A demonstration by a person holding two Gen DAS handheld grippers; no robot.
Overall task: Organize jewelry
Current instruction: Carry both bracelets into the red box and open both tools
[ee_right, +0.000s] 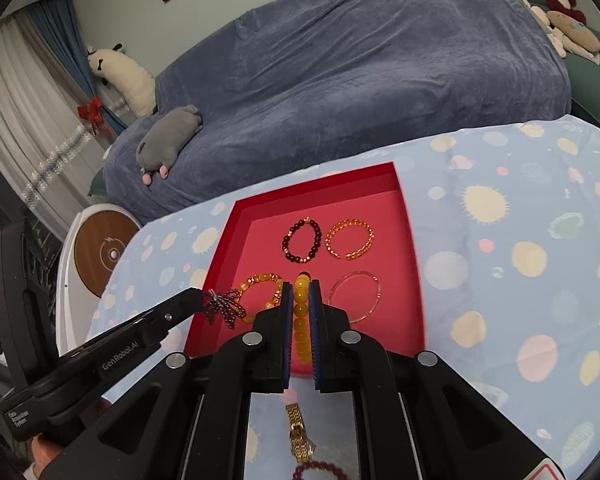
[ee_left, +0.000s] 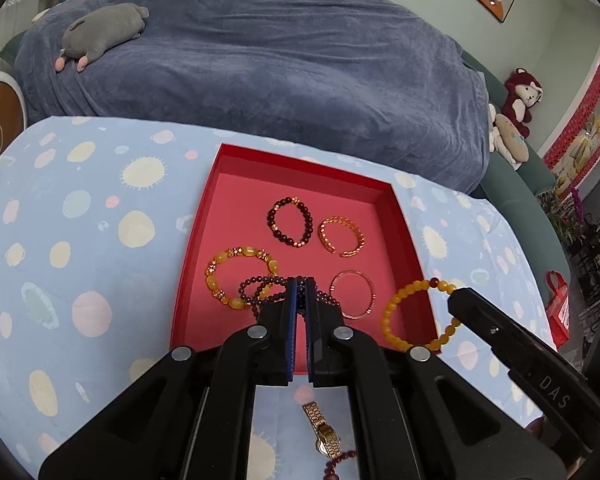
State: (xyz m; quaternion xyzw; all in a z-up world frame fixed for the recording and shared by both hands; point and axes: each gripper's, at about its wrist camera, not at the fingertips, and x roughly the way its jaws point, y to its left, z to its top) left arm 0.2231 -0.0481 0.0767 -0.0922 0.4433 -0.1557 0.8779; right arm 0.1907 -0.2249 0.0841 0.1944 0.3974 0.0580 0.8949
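Blue sofa throw (ee_left: 260,60) fills the background beyond both tools, soft and napped. Nearer, a pale blue tablecloth (ee_left: 80,240) with cream and pink spots, slightly rumpled.

Red tray (ee_left: 412,240), shallow cardboard with low straight walls, sits directly ahead of both grippers. Inside it, farthest from the tools: a dark beaded bracelet (ee_left: 290,221) beside an open gold chain-link cuff (ee_left: 342,236). Closer in: a chunky yellow bracelet with gold spacers (ee_left: 240,276) and a thin clear bangle (ee_left: 354,294), rigid and glassy.

Left gripper (ee_left: 299,286) is clamped on a purple small-bead strand (ee_left: 256,292), looped several times and hanging slack over the yellow spacer bracelet. Right gripper (ee_right: 301,292) is pinched on an amber bead bracelet (ee_right: 301,320), round smooth beads, held edge-on above the tray's near half, between the spacer bracelet and the clear bangle.

Beneath the tools, on the cloth outside the tray: a gold watch (ee_right: 300,436) with metal link band, and a maroon bead bracelet (ee_right: 320,470), only partly visible.

Risks, as judged:
- Purple strand's loose loops could snag the spacer bracelet on release and tangle.
- Smooth round amber beads may roll out of the pinch or land overlapping the bangle.
- The two tools work close together; a bump could jog the light tray.
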